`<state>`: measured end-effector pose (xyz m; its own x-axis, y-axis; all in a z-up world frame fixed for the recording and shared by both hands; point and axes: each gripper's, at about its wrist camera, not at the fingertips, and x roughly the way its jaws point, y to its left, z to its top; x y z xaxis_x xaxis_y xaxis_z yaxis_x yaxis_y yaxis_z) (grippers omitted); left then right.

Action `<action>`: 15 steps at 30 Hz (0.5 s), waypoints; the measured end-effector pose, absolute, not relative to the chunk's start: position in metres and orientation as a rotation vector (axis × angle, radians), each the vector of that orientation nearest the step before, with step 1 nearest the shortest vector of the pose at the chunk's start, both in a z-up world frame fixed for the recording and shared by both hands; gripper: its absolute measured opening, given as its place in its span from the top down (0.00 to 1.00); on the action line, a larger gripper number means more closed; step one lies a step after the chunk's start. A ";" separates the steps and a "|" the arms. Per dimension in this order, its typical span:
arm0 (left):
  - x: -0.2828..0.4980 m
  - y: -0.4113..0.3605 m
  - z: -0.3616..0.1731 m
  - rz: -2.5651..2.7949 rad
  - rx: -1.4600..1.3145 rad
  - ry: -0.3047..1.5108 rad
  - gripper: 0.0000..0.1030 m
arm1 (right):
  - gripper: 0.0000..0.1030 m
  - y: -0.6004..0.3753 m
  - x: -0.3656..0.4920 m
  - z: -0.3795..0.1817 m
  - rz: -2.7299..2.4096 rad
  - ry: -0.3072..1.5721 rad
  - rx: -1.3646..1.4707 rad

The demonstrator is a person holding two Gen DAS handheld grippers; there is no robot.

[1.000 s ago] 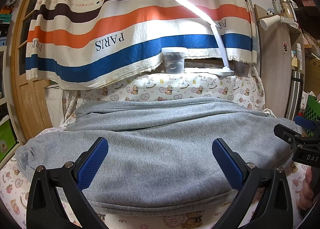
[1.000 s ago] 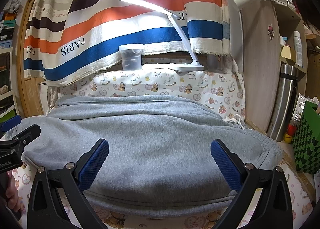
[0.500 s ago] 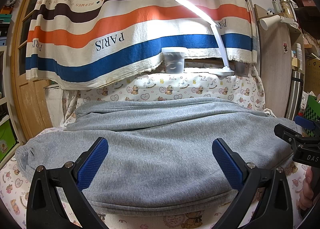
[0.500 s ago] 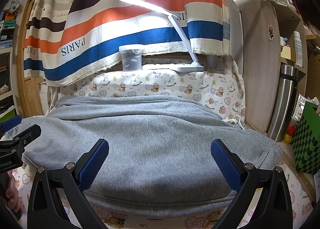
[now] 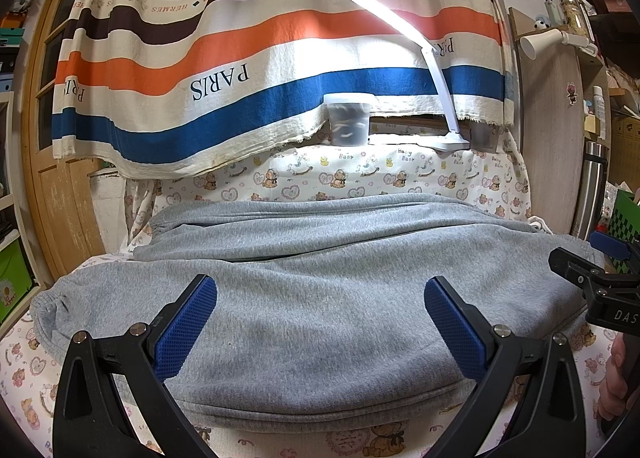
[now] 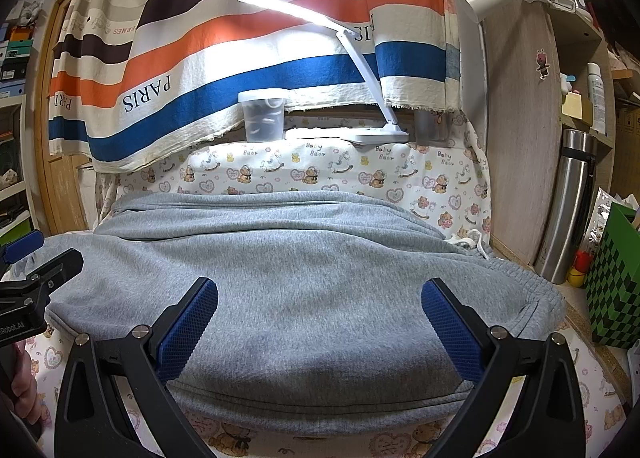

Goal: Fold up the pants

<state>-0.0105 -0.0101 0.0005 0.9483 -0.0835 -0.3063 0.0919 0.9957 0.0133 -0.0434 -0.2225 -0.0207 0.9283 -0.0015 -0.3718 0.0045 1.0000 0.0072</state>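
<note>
Grey sweatpants [image 5: 320,298] lie lengthwise across a table covered in a teddy-bear print cloth [image 5: 360,178], one leg laid behind the other. In the right wrist view the pants [image 6: 312,290] end at an elastic waistband [image 6: 532,290] with a white drawstring on the right. My left gripper [image 5: 320,326] hovers open above the near edge of the pants, holding nothing. My right gripper [image 6: 320,326] is likewise open over the near edge, further right. Each gripper shows at the edge of the other's view, with a hand on its handle.
A striped curtain [image 5: 260,58] hangs behind the table. A lit white desk lamp [image 5: 436,70] and a clear plastic tub [image 5: 347,122] stand on the back ledge. A steel flask [image 6: 568,210] and a green checkered box [image 6: 612,298] stand at the right; a wooden door [image 5: 60,186] is at the left.
</note>
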 end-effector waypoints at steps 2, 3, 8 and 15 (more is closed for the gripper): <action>-0.011 -0.010 0.000 -0.089 0.027 0.306 0.00 | 0.00 -0.222 -0.044 -0.020 -0.007 0.384 0.010; -0.011 -0.009 0.001 -0.086 0.026 0.303 0.00 | 0.00 -0.222 -0.045 -0.020 -0.009 0.383 0.011; -0.017 -0.003 0.002 -0.067 0.009 0.273 0.00 | 0.00 -0.223 -0.046 -0.020 -0.016 0.383 0.016; -0.003 0.011 -0.002 -0.066 0.014 0.514 0.03 | 0.00 -0.239 -0.059 -0.011 -0.074 0.422 0.044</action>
